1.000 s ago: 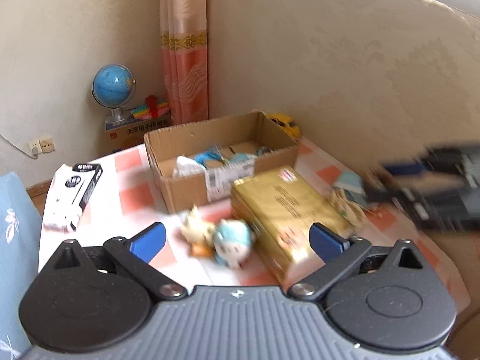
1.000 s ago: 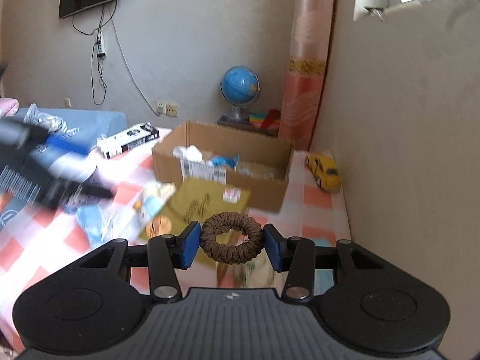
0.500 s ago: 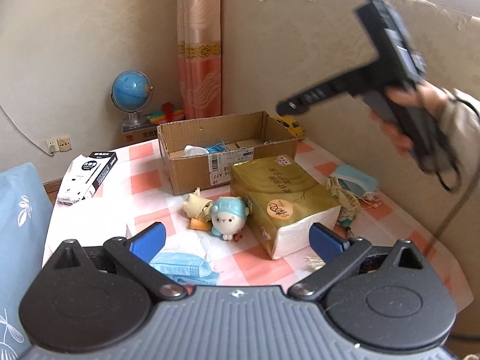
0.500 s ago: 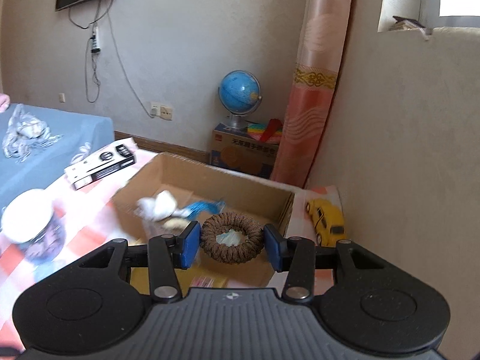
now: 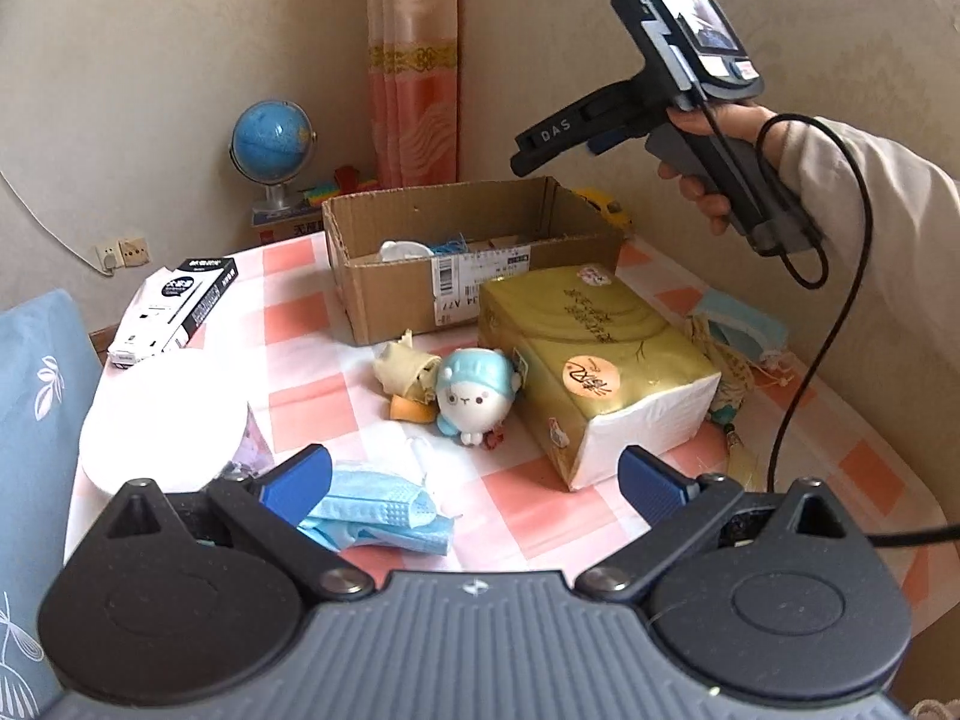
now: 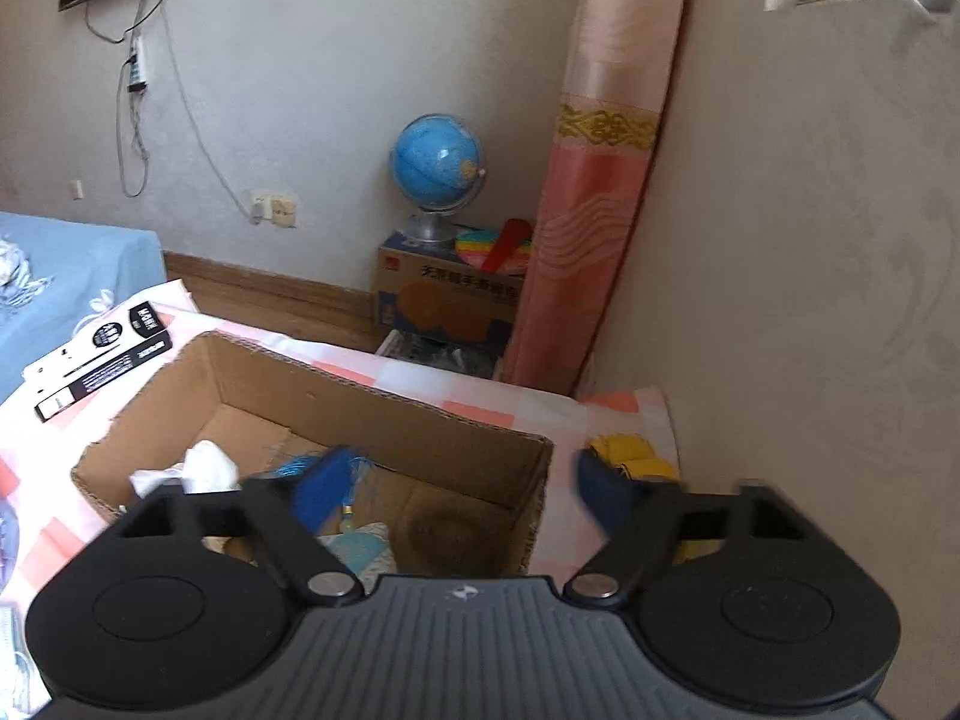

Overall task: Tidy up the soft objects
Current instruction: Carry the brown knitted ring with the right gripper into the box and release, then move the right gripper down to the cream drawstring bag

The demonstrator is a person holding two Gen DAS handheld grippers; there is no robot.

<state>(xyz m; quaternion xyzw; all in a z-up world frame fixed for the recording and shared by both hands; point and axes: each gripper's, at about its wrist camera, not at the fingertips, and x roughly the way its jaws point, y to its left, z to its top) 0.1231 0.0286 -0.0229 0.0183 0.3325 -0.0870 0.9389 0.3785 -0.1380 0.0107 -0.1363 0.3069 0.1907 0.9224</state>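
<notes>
In the lower middle of the right wrist view, the right gripper (image 6: 462,498) hangs over the open brown cardboard box (image 6: 384,414). Its jaws have just been opening and nothing is between them now. The brown braided ring (image 6: 441,531), pinched half a second ago, lies blurred on the box floor, so that item looks delivered. The left gripper (image 5: 474,480) stands wide and empty above the crumpled blue face mask (image 5: 378,519), with bare checked tablecloth (image 5: 300,312) around it.
</notes>
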